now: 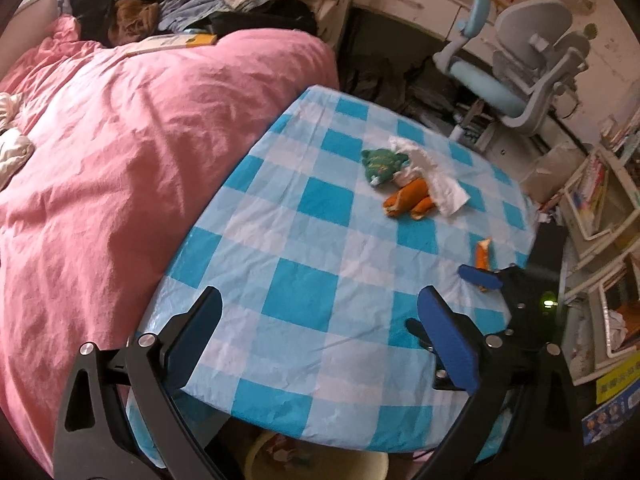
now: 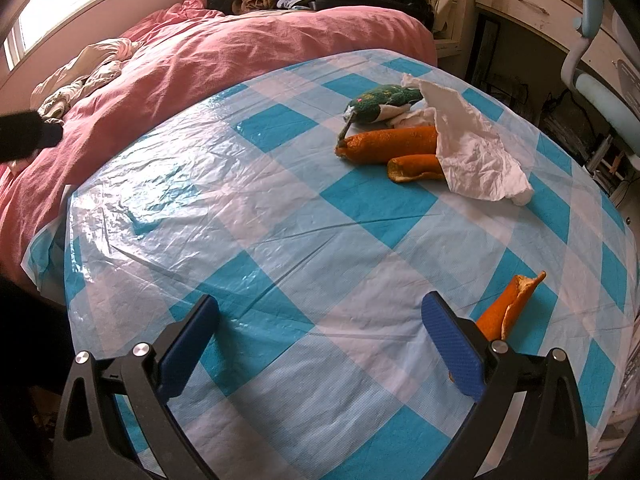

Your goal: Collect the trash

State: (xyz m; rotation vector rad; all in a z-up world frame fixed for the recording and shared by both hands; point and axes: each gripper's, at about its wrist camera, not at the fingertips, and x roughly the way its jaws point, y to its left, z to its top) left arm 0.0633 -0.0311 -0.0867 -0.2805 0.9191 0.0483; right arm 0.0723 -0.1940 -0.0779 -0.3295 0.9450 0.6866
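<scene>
Both the left tongs (image 1: 320, 334) and right tongs (image 2: 320, 336) are spread and empty; the light, stiff orange peel (image 2: 510, 306) at lower right looks best pinched across its curled edge.

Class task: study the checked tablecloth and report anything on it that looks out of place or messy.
Scraps litter the checked tablecloth: a crumpled white tissue draped over two orange peel pieces, a crushed green wrapper touching them, and a lone curled peel strip apart, beside the right gripper. Both grippers' jaws stand open, holding nothing.
</scene>
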